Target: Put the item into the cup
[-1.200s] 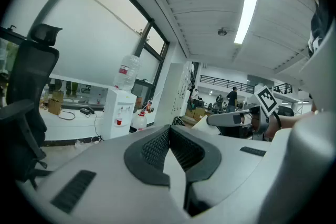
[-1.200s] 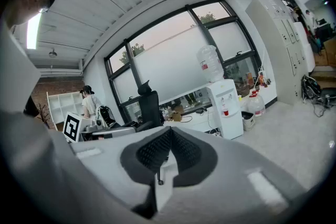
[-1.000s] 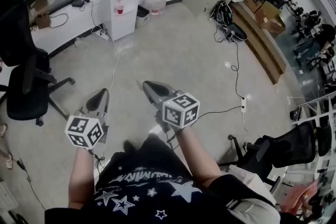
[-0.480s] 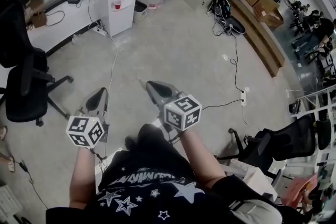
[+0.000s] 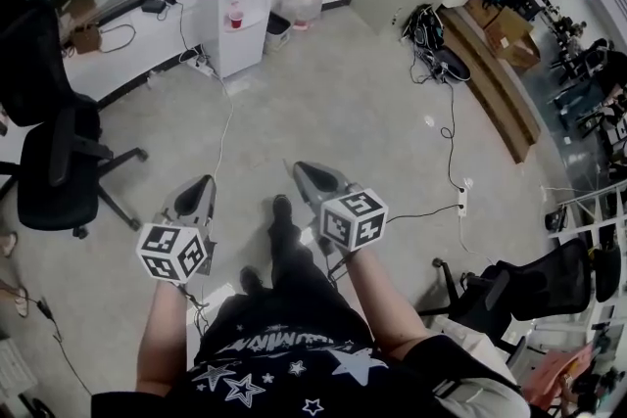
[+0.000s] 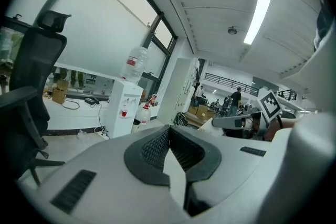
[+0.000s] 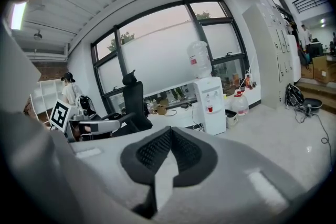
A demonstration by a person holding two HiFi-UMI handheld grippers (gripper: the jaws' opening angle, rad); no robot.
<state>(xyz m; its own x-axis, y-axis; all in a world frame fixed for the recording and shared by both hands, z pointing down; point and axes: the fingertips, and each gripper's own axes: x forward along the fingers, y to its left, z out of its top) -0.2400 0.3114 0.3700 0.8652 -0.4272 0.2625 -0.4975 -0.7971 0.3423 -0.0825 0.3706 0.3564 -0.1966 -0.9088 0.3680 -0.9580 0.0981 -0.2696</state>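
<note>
No item or task cup shows on any surface here. In the head view my left gripper point(image 5: 201, 183) and right gripper point(image 5: 300, 168) are held side by side at waist height over a grey floor, both pointing forward. Each is shut with nothing between its jaws, as the left gripper view point(image 6: 169, 128) and the right gripper view point(image 7: 169, 131) confirm: the black pads meet at the tips. A small red cup point(image 5: 233, 18) sits in the tap bay of a white water dispenser point(image 5: 238, 5) far ahead.
A black office chair point(image 5: 49, 152) stands at the left. Cables point(image 5: 446, 122) trail over the floor at the right, near a wooden platform point(image 5: 490, 78). A water jug point(image 5: 302, 0) stands beside the dispenser. Another black chair point(image 5: 519, 284) is at the lower right.
The person has stepped forward: a leg and shoe now show between the grippers, and the dispenser sits slightly nearer. Both grippers stayed shut and level.
</note>
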